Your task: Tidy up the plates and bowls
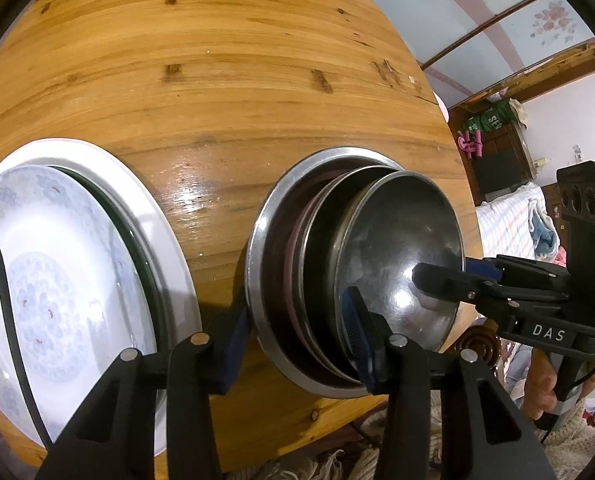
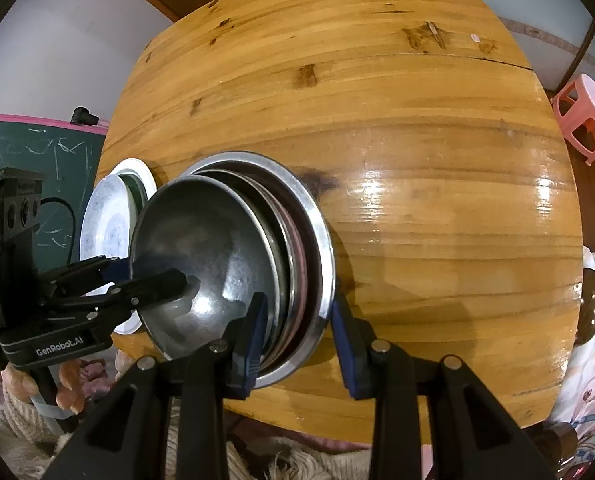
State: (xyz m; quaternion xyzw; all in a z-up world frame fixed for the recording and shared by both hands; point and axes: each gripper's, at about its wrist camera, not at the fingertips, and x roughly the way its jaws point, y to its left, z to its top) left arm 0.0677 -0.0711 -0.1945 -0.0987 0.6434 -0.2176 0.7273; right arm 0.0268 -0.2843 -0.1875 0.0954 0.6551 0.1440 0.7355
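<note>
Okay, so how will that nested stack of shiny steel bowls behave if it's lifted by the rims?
The nested stack of shiny steel bowls is rigid metal, so it should not flex. Its polished rims look slick, so a grip may slip. The inner bowls sit tilted in the wide outer bowl, so they will probably shift and clatter.
</note>
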